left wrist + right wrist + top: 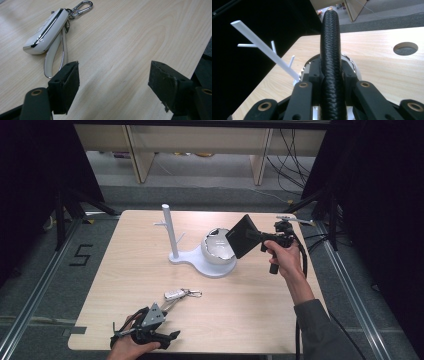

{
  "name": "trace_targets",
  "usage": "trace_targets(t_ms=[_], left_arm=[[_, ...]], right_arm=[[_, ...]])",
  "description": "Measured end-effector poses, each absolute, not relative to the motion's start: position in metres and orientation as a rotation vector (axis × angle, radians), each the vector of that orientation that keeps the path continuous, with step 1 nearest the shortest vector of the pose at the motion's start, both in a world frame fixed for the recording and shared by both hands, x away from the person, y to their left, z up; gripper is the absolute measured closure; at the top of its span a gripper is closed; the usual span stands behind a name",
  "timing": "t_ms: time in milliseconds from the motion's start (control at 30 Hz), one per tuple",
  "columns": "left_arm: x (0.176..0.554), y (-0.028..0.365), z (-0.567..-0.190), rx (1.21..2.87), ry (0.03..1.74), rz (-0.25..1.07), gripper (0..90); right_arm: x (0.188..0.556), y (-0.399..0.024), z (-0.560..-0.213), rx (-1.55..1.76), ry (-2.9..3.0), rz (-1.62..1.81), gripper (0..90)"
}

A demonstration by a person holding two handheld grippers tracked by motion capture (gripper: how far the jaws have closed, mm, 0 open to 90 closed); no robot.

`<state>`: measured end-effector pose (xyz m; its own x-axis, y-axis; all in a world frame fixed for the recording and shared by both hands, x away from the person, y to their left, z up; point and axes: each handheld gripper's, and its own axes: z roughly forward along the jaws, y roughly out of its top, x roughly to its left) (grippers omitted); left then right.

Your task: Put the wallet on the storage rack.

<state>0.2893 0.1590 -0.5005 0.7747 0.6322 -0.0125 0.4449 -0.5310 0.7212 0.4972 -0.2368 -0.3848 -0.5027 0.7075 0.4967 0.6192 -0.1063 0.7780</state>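
My right gripper has its fingers clamped on the black wallet's edge, holding it tilted above the white stand's bowl, while my left gripper, fingers open, waits near the key fob on the table.

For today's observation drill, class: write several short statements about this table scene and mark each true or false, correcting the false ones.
1. The right hand-held gripper is shut on a black wallet. True.
2. The wallet lies flat on the table. False: it is held in the air, above the bowl.
3. The left hand-held gripper is open with nothing between its jaws. True.
4. The key fob hangs on the white stand. False: it lies on the table.
5. The fob has a metal clip. True.
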Motion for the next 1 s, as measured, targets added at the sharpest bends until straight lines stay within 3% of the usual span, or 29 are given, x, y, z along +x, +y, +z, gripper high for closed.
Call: trace_targets(t_ms=[433, 1000], left_arm=[[0.29, 0.161, -0.501, 2.222, 0.799, 0.319, 24.5], [0.29, 0.16, -0.502, 2.234, 0.793, 0.312, 24.4]], right_arm=[[0.531, -0.208, -0.401, 1.6, 2.044, 1.638, 76.1], [0.544, -0.179, -0.44, 1.645, 2.143, 1.566, 75.9]])
